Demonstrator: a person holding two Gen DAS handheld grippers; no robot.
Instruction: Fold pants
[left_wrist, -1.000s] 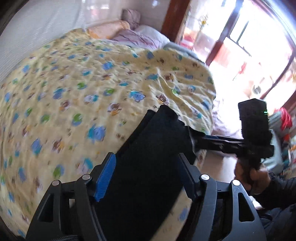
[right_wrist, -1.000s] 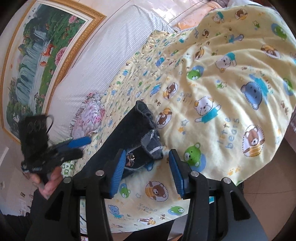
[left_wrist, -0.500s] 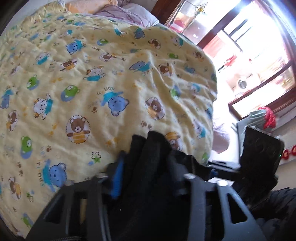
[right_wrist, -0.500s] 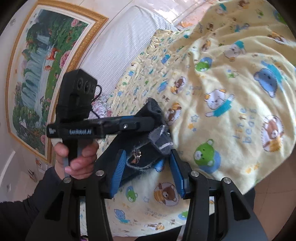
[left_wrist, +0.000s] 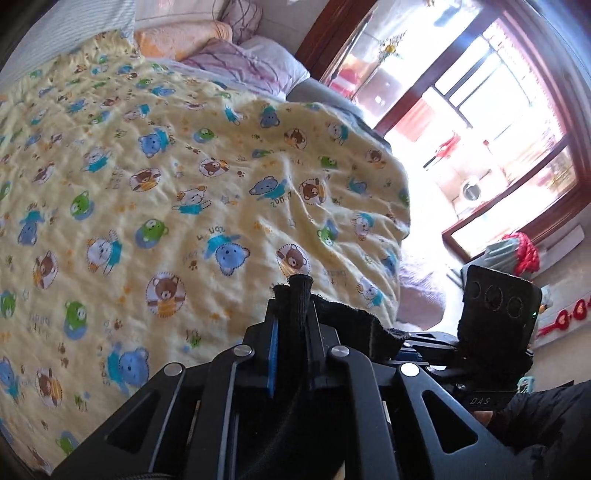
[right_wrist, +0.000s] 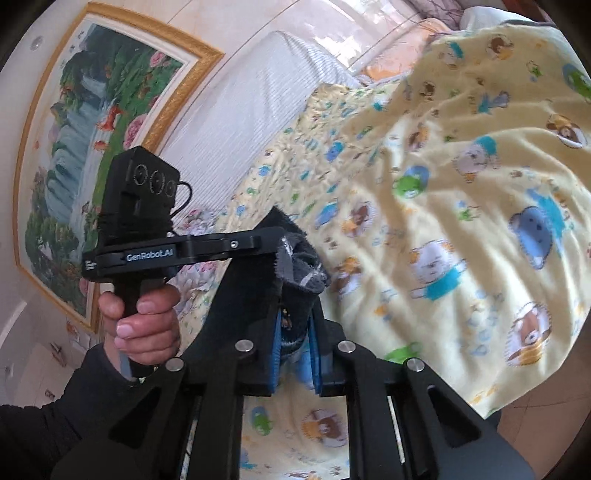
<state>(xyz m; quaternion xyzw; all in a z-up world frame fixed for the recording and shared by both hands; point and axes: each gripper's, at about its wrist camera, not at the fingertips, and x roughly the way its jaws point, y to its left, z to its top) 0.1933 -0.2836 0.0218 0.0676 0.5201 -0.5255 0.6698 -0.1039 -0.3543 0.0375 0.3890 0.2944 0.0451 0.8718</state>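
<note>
Both grippers have closed since half a second ago: then their blue pads stood apart around the dark cloth, now they pinch it. In the left wrist view the left gripper (left_wrist: 291, 343) has its fingers drawn tight on a bunched edge of the pants (left_wrist: 295, 306), which stick up just past the fingertips and sag to the right toward the right gripper (left_wrist: 417, 338). In the right wrist view the right gripper (right_wrist: 293, 345) has its pads narrow on a thick fold of the pants (right_wrist: 299, 273), near the zipper, with grey lining turned out at the top. The left gripper (right_wrist: 258, 240) reaches in from the left and meets the same cloth, held by the left hand (right_wrist: 142, 317). The pants hang between the two grippers above the near edge of the bear-print quilt (left_wrist: 147, 192).
</note>
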